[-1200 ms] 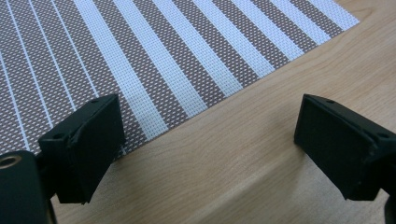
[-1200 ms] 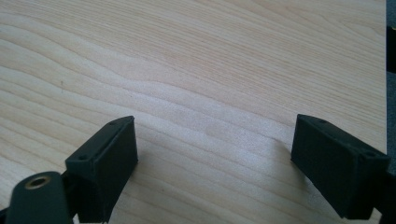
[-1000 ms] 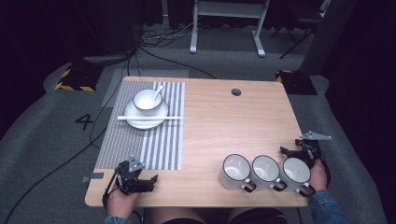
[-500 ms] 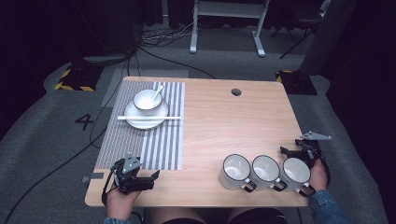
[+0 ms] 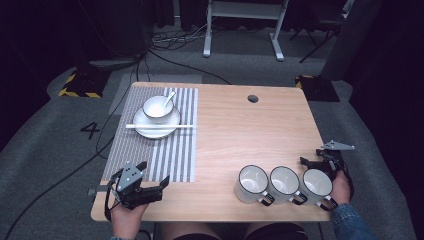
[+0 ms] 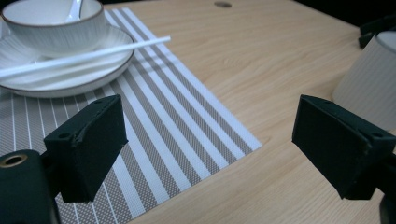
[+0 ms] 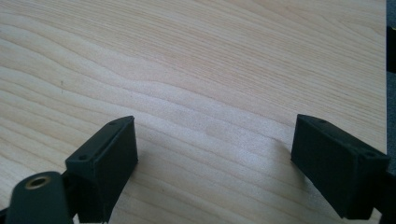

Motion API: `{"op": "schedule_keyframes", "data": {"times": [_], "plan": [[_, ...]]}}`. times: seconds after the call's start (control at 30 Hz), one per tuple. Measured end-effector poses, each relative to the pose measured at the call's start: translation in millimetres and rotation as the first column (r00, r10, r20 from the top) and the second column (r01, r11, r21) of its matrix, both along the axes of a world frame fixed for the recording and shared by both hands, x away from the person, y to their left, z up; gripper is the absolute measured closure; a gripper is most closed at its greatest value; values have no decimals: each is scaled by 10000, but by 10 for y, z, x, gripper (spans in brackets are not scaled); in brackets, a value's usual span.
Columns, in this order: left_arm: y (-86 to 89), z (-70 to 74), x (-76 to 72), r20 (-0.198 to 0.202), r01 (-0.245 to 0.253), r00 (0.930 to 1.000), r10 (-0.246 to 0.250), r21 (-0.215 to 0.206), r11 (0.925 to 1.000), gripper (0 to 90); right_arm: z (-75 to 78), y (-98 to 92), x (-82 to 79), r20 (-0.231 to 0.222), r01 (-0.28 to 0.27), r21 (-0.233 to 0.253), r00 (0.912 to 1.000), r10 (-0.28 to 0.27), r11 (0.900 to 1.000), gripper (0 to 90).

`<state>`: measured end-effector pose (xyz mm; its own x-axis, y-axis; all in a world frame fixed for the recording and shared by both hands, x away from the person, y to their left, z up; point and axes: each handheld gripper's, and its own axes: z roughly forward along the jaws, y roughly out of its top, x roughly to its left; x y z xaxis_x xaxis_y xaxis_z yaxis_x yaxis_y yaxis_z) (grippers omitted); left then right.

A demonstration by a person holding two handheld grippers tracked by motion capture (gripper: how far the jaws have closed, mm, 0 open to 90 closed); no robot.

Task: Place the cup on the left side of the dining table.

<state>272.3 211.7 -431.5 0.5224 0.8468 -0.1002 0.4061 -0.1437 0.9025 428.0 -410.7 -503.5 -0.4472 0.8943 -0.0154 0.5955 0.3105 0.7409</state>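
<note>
At the lower right of the high view the right hand-held gripper (image 5: pixel 320 162), jaws spread and empty like the left hand-held gripper (image 5: pixel 159 183), hovers beside three mugs (image 5: pixel 284 182), apparently about to grasp the nearest.

The right gripper (image 7: pixel 212 163) looks along its 2 black jaws, which rise from the bottom of the right gripper view and stand wide apart with nothing between them. The left jaw is a blocky pad with small screw holes on its top face, and a round brass-coloured insert sits in the black body below it (at the bottom left corner). The right jaw shows the same flat top face with holes. Beneath and beyond both lies the table (image 7: pixel 210 60), pale wood with wavy grain running across the frame. At the right edge the tabletop ends, and a strip of grey floor (image 7: pixel 391 116) shows past it.
</note>
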Motion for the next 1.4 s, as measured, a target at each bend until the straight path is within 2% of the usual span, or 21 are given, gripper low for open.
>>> {"op": "schedule_keyframes", "data": {"times": [0.03,0.17,0.23,0.43,0.63,0.97,1.07,1.4], "plan": [[-2,20,-10,124,43,9999,-41,-130,9999,103,0,-1,0,1,0,-14,10000,0,10000,145],[-5,68,-27,322,175,9993,-172,-102,9998,102,0,-1,0,0,1,-12,10000,-1,10000,145],[-11,103,-37,540,312,9981,-298,-254,9992,102,-1,-1,0,13,-8,-21,10000,8,10000,145],[-59,136,-12,601,675,9961,-639,-611,9958,102,0,0,0,7,0,-6,10000,0,10000,145],[-158,173,45,631,980,9935,-947,-513,9939,100,-1,-1,1,16,-4,-21,10000,4,10000,145],[-507,271,201,593,1728,9834,-1712,-231,9847,100,-2,0,0,30,22,-38,10000,-22,10000,144],[-629,293,240,618,2009,9777,-2008,37,9796,100,0,9,4,-7,72,-7,10000,-72,10000,141],[-1075,318,304,716,2196,9727,-2209,262,9752,94,-1,6,10,-7,66,-31,10000,-66,10000,140]]}}
